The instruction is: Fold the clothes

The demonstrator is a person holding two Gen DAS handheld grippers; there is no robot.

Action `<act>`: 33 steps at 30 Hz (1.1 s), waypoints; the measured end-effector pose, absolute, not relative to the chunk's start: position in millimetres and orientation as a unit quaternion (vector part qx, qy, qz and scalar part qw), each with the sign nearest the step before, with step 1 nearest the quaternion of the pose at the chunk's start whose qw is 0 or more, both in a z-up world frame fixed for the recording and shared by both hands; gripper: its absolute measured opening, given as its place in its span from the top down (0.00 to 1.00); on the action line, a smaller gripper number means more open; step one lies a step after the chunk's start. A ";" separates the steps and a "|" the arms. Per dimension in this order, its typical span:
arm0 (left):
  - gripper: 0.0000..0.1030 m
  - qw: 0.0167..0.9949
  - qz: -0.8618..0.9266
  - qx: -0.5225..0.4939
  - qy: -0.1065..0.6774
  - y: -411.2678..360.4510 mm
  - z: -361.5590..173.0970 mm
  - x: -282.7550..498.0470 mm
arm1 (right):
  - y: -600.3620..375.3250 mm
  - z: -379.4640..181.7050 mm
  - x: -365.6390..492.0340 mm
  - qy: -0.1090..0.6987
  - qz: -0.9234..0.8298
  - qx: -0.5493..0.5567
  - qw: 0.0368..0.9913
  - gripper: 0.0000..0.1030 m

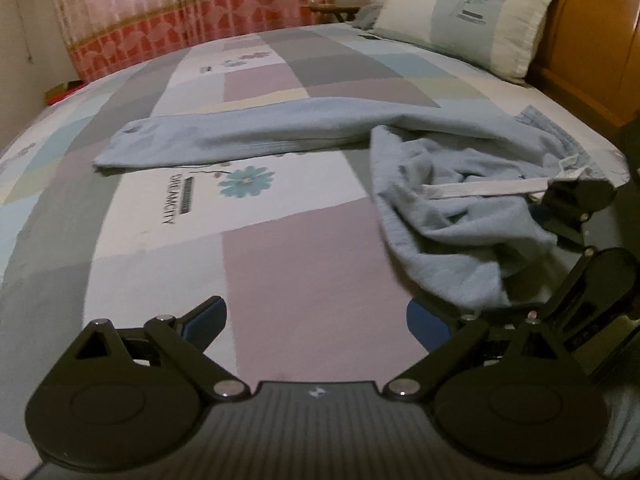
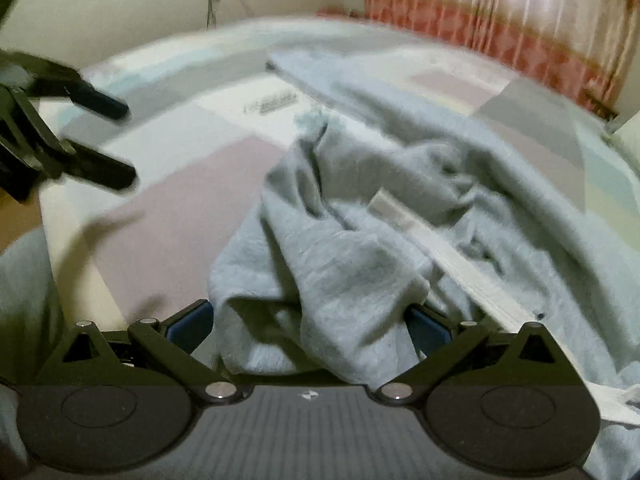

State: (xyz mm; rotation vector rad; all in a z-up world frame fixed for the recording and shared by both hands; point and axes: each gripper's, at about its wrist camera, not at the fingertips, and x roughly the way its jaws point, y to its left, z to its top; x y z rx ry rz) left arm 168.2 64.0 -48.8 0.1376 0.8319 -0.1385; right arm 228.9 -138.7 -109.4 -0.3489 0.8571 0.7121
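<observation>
A light blue fleece garment (image 1: 248, 136) lies on the patchwork bedsheet (image 1: 288, 248), one long part stretched flat to the left. Its other end is bunched up at the right (image 2: 344, 272), with a white band (image 1: 480, 190) running across it. My right gripper (image 2: 312, 332) is open, jaws wide, and the bunched cloth hangs between and over its fingers. In the left wrist view only its black linkage (image 1: 580, 200) shows; the fingers are hidden by cloth. My left gripper (image 1: 316, 322) is open and holds nothing, just left of the bunch. It shows at the left edge of the right wrist view as the left gripper (image 2: 120, 140).
A pillow (image 1: 468, 20) lies at the far right against the wooden headboard (image 1: 592, 40). A pink and red curtain (image 1: 180, 12) hangs behind the bed. A small wooden stand (image 1: 332, 10) is at the far side. A grey-clad part of a person (image 2: 24, 300) is at the left.
</observation>
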 end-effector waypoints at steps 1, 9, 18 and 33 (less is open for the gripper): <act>0.06 0.912 -0.063 0.067 0.400 68.4 -47.7 164.9 | -136.0 -112.2 228.9 0.422 0.338 -0.161 0.826 0.00; 0.06 0.920 -0.033 0.037 0.388 110.0 -46.6 145.8 | -108.8 -106.9 213.4 0.496 0.413 -0.025 0.763 0.00; 0.04 0.929 -0.002 0.009 0.369 140.8 -35.0 132.1 | -68.3 -89.5 224.5 0.475 0.458 0.072 0.748 0.00; 0.04 0.911 -0.088 -0.015 0.402 76.7 -54.6 162.2 | -159.6 -79.5 138.0 0.423 0.278 -0.018 0.862 0.00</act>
